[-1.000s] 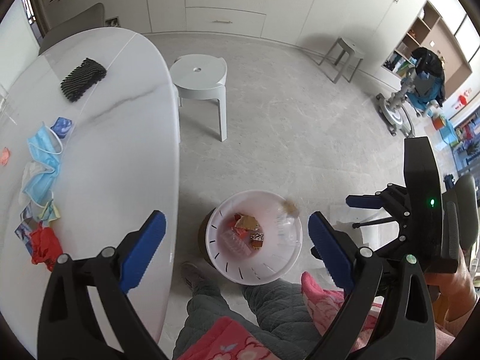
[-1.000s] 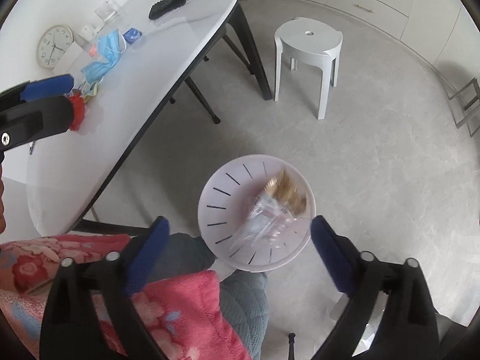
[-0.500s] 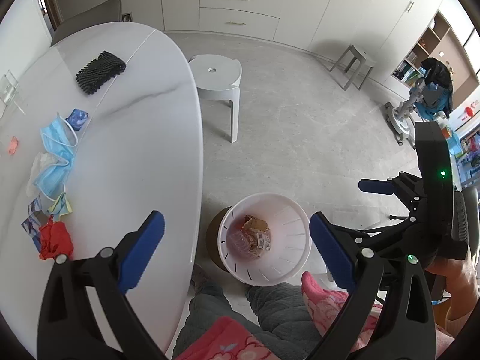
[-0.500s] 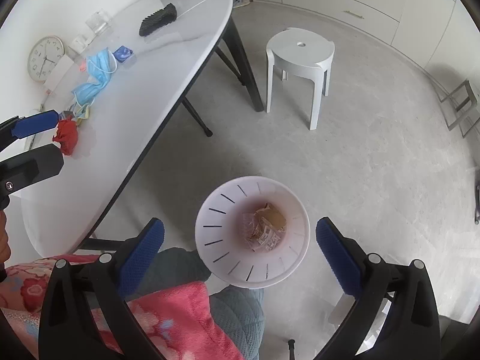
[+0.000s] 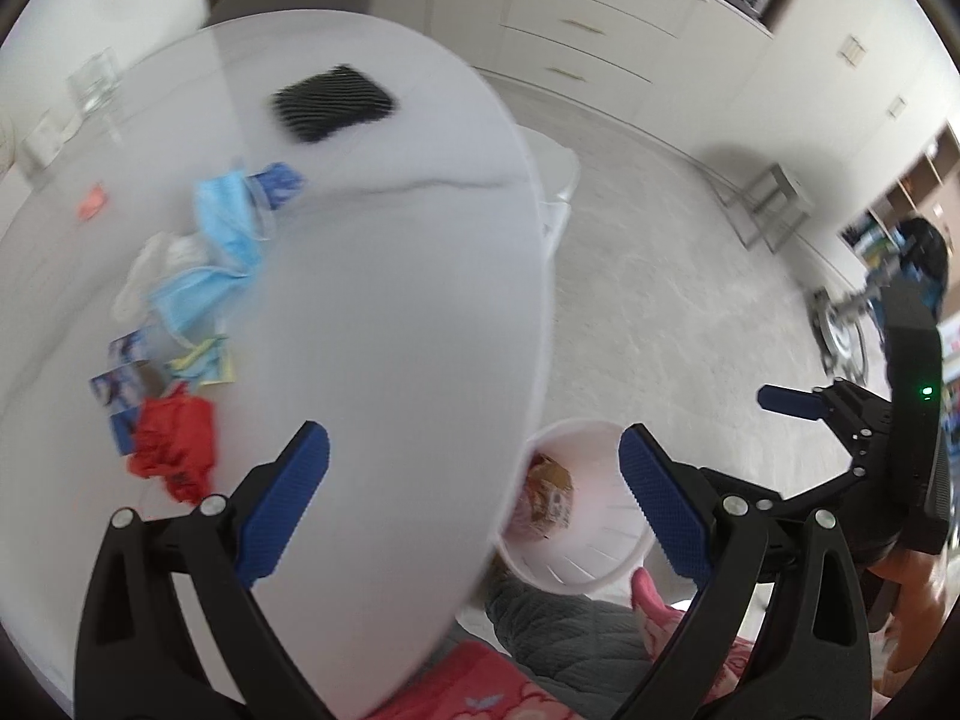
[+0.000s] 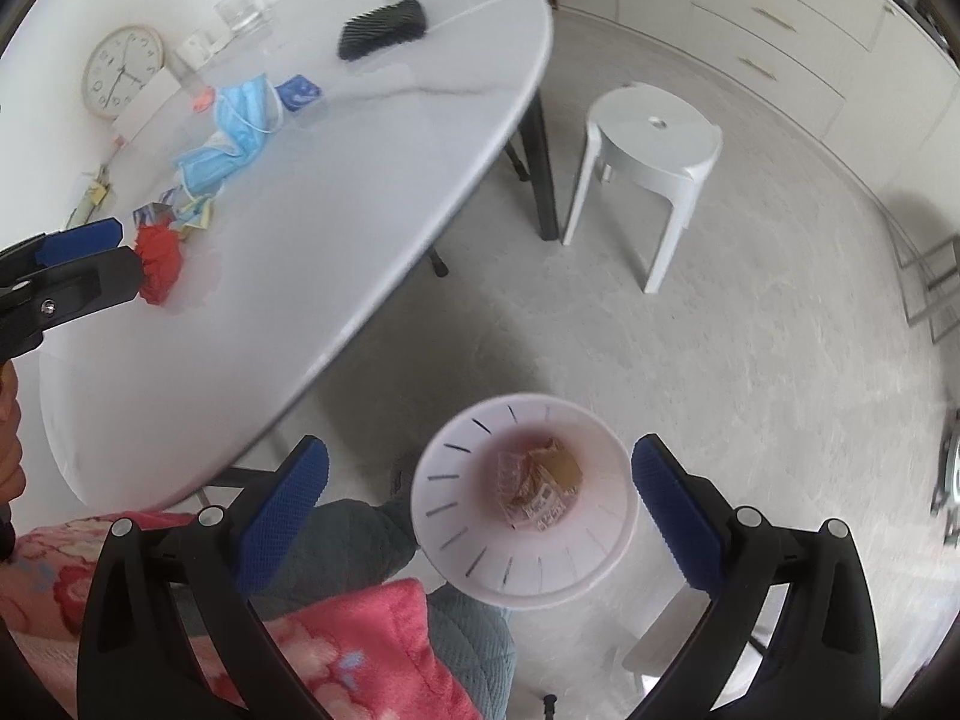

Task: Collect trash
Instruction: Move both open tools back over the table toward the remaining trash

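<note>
Left gripper [image 5: 474, 480] wide open, empty, hanging over the near edge of the worktop [image 5: 390, 312], aimed toward the trash pile at its left side. Probably lined up for the next pick; closest piece looks like the red crumpled scrap [image 5: 174, 447], just ahead-left of the left finger. No clear long axis on that wad.

Right gripper [image 6: 480, 498] also wide open, empty, parked above the white bin [image 6: 522, 498] on the floor just off the worktop's near edge. Bin mouth up, wrappers [image 6: 540, 480] already at the bottom.

Remaining trash: blue masks [image 5: 222, 252] strung roughly along the worktop's length toward the far end, small wrappers [image 5: 162, 366] between masks and red scrap. Black pouch [image 5: 333, 102] near far end, apart from the pile; trash or not, cannot tell. Left view blurred.
</note>
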